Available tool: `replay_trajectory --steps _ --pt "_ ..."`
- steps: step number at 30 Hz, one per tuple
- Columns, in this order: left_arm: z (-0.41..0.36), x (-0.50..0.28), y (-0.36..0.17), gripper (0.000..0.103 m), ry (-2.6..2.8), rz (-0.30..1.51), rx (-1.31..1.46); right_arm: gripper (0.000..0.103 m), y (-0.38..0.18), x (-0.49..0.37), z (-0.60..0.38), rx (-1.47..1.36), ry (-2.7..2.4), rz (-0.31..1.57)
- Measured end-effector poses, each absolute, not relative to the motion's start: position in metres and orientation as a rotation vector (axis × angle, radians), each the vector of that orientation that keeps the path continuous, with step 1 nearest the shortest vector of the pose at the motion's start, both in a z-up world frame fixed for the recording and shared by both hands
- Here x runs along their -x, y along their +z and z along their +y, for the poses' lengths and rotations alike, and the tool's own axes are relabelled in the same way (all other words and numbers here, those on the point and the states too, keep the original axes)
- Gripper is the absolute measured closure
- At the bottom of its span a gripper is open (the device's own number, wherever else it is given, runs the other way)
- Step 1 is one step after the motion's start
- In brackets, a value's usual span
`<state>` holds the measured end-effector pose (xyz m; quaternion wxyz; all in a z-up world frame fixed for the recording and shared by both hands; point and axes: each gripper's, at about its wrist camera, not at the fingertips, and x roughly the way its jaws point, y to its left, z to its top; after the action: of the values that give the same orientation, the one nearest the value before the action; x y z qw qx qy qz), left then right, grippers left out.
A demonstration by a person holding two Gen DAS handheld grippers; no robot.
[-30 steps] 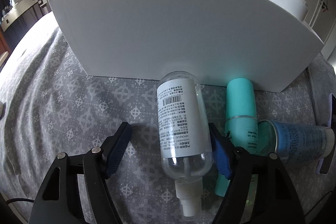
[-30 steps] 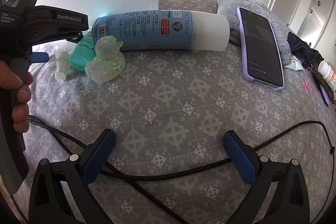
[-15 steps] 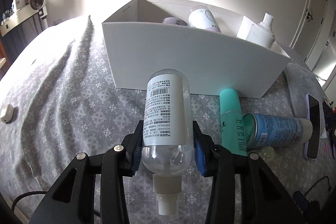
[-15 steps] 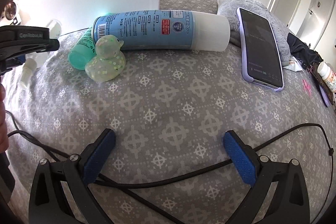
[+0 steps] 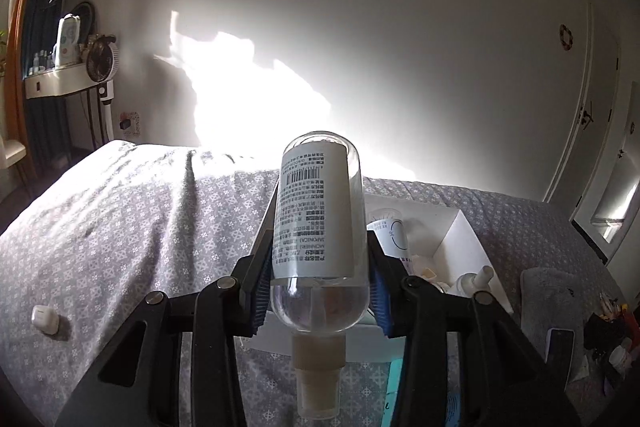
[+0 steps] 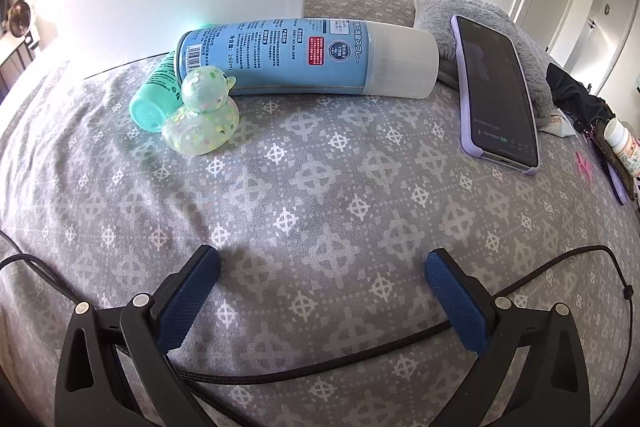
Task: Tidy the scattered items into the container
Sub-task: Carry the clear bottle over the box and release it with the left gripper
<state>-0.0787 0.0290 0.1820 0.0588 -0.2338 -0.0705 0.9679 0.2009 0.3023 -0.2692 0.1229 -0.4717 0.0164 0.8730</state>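
Observation:
My left gripper (image 5: 319, 291) is shut on a clear spray bottle (image 5: 320, 219) with a white label, cap toward the camera, and holds it in the air above the white box (image 5: 464, 239). The box holds several white bottles. My right gripper (image 6: 320, 287) is open and empty, low over the grey patterned bedspread. Ahead of it lie a blue spray can (image 6: 304, 57), a teal bottle (image 6: 154, 99) and a glittery clear duck (image 6: 204, 113), all beside the white box wall (image 6: 192, 3).
A phone in a lilac case (image 6: 496, 91) lies on a grey plush cloth at the right. A black cable (image 6: 320, 367) runs across the bedspread near my right gripper. A small white earbud case (image 5: 45, 319) lies at the left. Small clutter sits at the far right edge.
My left gripper closed on the clear spray bottle, lifted it off the bedspread and raised it above the white box. My right gripper has stayed put.

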Motion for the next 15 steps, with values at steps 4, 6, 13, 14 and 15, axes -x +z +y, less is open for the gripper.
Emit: replay_trajectory --steps 4,6,13,14,15 --pt "0.041 0.109 0.176 0.063 2.971 -0.139 0.727 0.000 -0.269 -0.200 0.303 1.376 2.547 0.049" --pt "0.048 0.121 0.166 0.063 2.975 -0.112 0.766 0.000 -0.269 -0.200 0.303 1.376 2.547 0.048" --pt "0.062 0.133 0.139 0.060 2.961 -0.047 0.901 0.000 -0.269 -0.200 0.303 1.376 2.546 0.049" --pt "0.064 0.129 0.141 0.055 2.968 -0.040 0.888 0.000 -0.269 -0.200 0.303 1.376 2.546 0.049" --pt "0.065 0.126 0.143 0.039 2.978 -0.032 0.867 0.000 -0.269 -0.200 0.303 1.376 2.546 0.049"
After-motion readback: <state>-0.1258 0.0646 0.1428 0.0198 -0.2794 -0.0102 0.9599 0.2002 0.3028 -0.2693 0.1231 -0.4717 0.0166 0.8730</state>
